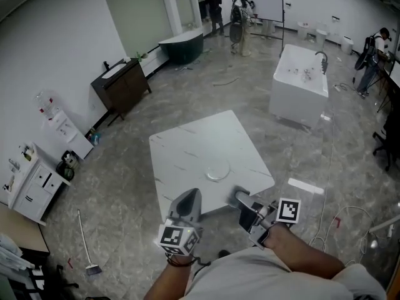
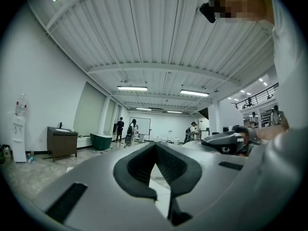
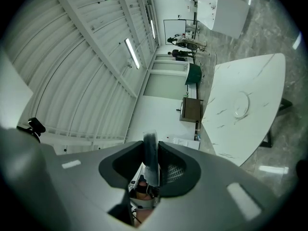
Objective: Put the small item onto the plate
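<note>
A round white plate [image 1: 217, 170] lies near the front of a white marble table [image 1: 187, 149]; the right gripper view shows the plate [image 3: 240, 105] too, ahead and off to the right. My right gripper [image 1: 238, 198] hovers over the table's front edge, just short of the plate. It is shut on a small thin item [image 3: 150, 160] with a dark rim, which stands on edge between the jaws of the right gripper [image 3: 150, 148]. My left gripper [image 1: 190, 197] is beside it at the front edge, and the left gripper [image 2: 155, 146] has its jaw tips together with nothing between them.
A white bathtub [image 1: 300, 80] stands beyond the table to the right. A dark green tub [image 1: 182, 45] and a dark cabinet [image 1: 122, 86] line the left wall. A broom [image 1: 84, 242] lies on the floor at the left. People stand by a whiteboard [image 1: 257, 2] at the back.
</note>
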The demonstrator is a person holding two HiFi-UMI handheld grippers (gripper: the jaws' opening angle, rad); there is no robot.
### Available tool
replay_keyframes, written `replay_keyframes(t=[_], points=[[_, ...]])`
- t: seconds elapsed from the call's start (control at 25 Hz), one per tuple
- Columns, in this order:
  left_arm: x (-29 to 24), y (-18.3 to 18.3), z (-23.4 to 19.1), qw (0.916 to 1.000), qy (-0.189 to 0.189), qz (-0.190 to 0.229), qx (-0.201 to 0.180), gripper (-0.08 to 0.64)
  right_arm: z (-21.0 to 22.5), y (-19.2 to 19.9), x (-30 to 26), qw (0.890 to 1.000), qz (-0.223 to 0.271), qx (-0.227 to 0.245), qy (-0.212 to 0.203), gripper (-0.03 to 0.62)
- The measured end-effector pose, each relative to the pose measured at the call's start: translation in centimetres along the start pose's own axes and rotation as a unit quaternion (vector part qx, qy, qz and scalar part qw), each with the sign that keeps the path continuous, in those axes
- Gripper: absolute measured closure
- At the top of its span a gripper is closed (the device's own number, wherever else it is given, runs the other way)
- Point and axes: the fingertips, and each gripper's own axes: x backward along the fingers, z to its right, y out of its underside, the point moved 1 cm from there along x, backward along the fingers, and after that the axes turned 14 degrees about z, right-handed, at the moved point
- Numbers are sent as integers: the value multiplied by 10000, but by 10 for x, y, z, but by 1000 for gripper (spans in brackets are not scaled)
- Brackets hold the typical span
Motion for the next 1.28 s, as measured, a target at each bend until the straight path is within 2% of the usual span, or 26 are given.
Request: replay_keyframes(t=[0.32,0.64,0.88,1.16,1.28], points=[[-17,30,-22,9999,46,-161,35,554,35,-16,-22,9991,65,55,414,497],[-47,50,-53,9995,-218,-236,-26,554,74,-46,-70,9977,-321,102,594,495],[-89,82,-86,9979,-511,-387,-55,554,123,-91,-116,9941,-537,407,850,495],[-153,134,-115,9944,-843,-644,21,554,190,-149,-173,9839,-1270,800,966,495],[-181,150,-125,9925,-992,-715,6,554,218,-165,-192,9803,-1553,662,1023,496]])
